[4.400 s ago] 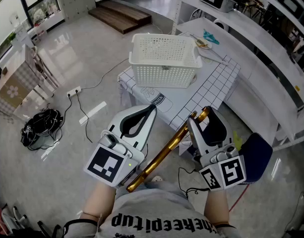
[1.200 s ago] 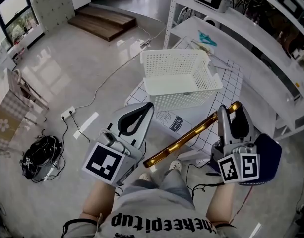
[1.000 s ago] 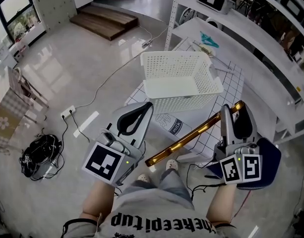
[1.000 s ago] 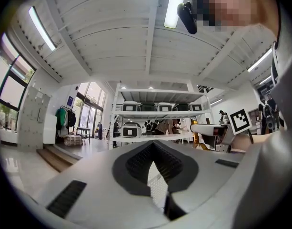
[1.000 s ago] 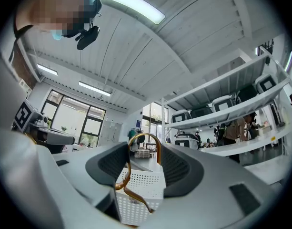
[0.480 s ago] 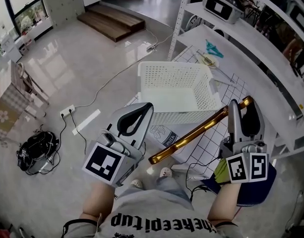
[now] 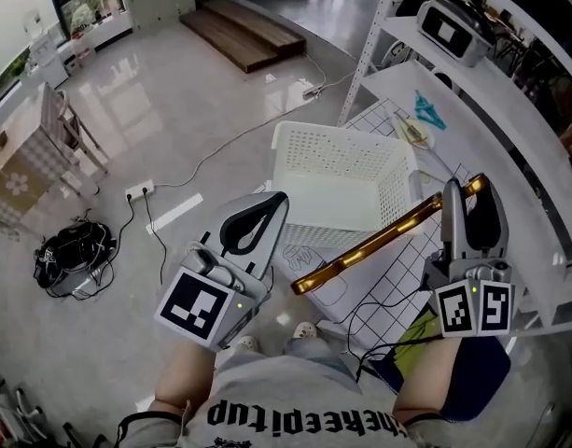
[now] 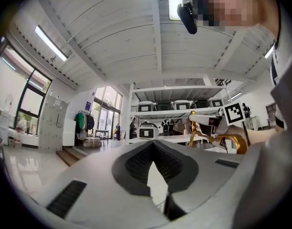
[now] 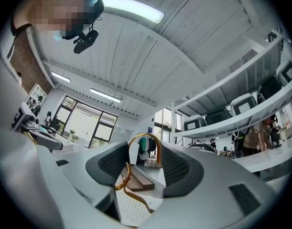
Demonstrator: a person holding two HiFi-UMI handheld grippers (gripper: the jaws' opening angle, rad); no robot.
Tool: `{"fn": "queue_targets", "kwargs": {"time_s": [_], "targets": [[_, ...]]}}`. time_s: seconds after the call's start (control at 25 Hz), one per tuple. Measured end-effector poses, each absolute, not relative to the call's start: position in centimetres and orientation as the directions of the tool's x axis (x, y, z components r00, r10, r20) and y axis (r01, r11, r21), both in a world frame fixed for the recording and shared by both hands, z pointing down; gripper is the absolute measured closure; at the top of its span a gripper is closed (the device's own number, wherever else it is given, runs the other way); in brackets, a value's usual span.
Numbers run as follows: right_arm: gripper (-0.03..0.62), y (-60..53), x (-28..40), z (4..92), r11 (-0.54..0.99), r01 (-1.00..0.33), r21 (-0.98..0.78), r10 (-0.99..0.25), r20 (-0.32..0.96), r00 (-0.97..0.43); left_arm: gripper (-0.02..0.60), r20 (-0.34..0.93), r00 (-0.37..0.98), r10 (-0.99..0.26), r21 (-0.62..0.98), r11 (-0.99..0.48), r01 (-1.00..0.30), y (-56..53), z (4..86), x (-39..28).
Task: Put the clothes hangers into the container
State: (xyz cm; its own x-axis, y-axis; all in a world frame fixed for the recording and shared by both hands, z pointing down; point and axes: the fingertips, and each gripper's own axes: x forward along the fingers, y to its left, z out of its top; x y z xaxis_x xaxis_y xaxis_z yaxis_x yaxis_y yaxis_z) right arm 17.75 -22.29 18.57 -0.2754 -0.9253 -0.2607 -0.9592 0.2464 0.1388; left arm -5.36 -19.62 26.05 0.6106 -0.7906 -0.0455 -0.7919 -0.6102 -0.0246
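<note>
Right tongs: clenched on the hook end of the golden clothes hanger.
Hanger: in the air, slanting down from the right tongs toward the person's left. Its low end is free, and it is over the near side of the white perforated basket, not yet inside.
Likely reason: a grip at the hook leaves the long body free to go down into the basket.
Left tongs: closed on nothing and close to the body, probably to stay clear of the swing.
Basket: open side up on the grid-patterned desk.
Head view only: the hanger's full length and where it sits relative to the basket.
Right gripper view only: the hook looping up between the pads.
Left gripper view only: the jaw tips meeting, with the hanger's gold curve off to the right.
</note>
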Motion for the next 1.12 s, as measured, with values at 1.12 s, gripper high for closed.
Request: {"fn": "queue_targets", "kwargs": {"time_s": [1.12], "targets": [[0.347,-33.5,15.4,22.0,0.445,-0.879,0.173,-0.854,-0.212,-0.475,0.568,-0.008,0.335,-0.942,-0.022,-0.335,-0.942,-20.3,27.5,-7.0]]}}
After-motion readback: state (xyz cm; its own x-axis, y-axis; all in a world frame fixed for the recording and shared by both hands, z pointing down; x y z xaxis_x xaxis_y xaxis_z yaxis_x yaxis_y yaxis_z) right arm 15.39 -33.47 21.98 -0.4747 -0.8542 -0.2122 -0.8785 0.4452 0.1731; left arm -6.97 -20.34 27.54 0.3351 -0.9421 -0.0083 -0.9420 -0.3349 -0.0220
